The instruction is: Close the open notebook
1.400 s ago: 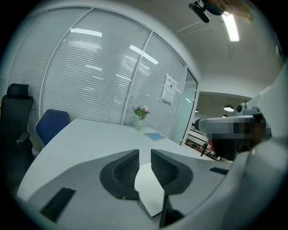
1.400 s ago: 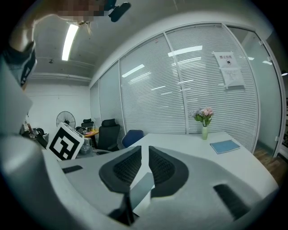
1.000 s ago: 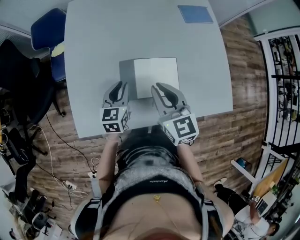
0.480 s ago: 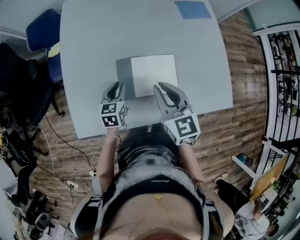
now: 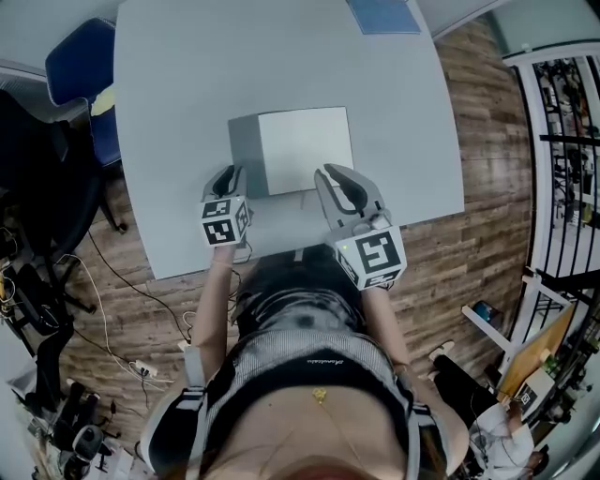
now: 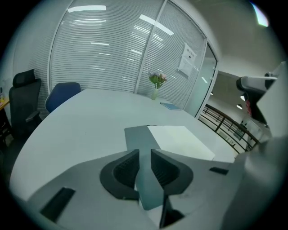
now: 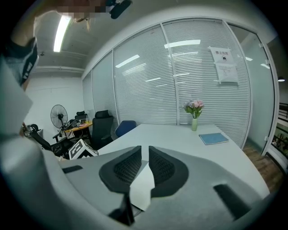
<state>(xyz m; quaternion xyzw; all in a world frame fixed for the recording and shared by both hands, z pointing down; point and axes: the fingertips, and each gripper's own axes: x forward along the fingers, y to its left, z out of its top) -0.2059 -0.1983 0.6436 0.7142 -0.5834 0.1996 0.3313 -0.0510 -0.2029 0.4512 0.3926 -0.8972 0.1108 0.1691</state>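
Note:
The open notebook lies flat on the grey table [image 5: 178,84], with its grey cover [image 5: 244,155] to the left and a blank white page [image 5: 305,148] to the right. My left gripper [image 5: 230,172] hangs low just before the cover's near edge. It points at the cover [image 6: 135,137], its jaws a narrow gap apart with nothing in them. My right gripper [image 5: 337,174] is at the page's near right corner, higher up. Its jaws [image 7: 145,155] also stand slightly apart and hold nothing. The page [image 7: 143,184] shows through that gap.
A thin blue book [image 5: 382,14] lies at the table's far right, and a vase of flowers [image 7: 194,117] stands at the far end. A blue chair [image 5: 80,70] and a black chair [image 5: 37,178] stand left of the table. Wood floor lies to the right.
My left gripper has sunk toward the table and now sits close before the notebook's grey cover. The right gripper has drifted slightly right. The notebook has not moved.

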